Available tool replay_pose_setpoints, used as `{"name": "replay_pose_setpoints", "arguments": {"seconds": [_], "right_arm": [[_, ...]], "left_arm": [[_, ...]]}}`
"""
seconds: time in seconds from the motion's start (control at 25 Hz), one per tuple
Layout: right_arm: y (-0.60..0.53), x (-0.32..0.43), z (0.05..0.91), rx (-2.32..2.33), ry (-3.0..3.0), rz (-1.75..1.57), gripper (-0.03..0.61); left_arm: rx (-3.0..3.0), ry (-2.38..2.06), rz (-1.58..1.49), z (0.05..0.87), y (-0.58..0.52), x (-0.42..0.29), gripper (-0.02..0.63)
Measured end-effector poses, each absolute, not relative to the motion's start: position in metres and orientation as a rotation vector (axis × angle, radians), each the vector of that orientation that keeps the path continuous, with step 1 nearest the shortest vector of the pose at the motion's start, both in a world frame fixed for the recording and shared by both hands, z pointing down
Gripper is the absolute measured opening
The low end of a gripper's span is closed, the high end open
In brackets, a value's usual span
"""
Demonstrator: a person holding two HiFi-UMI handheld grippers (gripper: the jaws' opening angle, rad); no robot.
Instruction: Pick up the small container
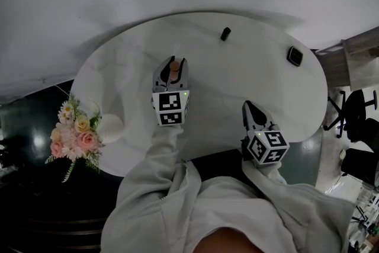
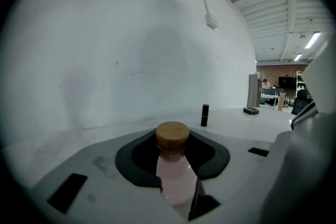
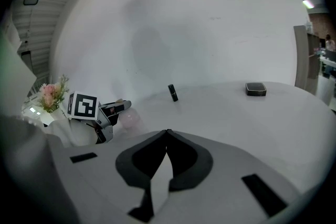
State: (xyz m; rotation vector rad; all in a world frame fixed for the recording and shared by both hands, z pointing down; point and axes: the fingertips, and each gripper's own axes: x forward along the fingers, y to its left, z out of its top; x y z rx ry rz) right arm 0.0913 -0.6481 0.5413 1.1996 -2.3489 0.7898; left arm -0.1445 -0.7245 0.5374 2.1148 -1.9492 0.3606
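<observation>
The small container [image 1: 174,67] is a pale pink bottle [image 2: 177,178] with a wooden cork top, standing upright on the round white table [image 1: 254,74]. My left gripper [image 1: 173,62] reaches over the table's middle, and its dark pads press both sides of the bottle's body. From the right gripper view, the bottle [image 3: 129,119] shows as a pink blur between the left jaws, low at the tabletop. Nearer the table's front edge, my right gripper [image 1: 251,108] has its jaw tips touching [image 3: 167,132] and holds nothing.
A small black cylinder [image 1: 225,34] stands at the table's far side. A flat black box [image 1: 295,56] lies at the far right. A bouquet [image 1: 76,134] and a white round object [image 1: 110,127] sit at the left edge. Office chairs [image 1: 356,121] stand to the right.
</observation>
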Motion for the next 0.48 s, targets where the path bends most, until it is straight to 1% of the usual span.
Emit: {"name": "replay_pose_setpoints", "arguments": {"seconds": [0.48], "right_arm": [[-0.646, 0.086, 0.539, 1.192, -2.366, 0.797, 0.049]], "left_arm": [[2.058, -1.931, 0.306, 0.537, -0.715, -0.155, 0.115]]}}
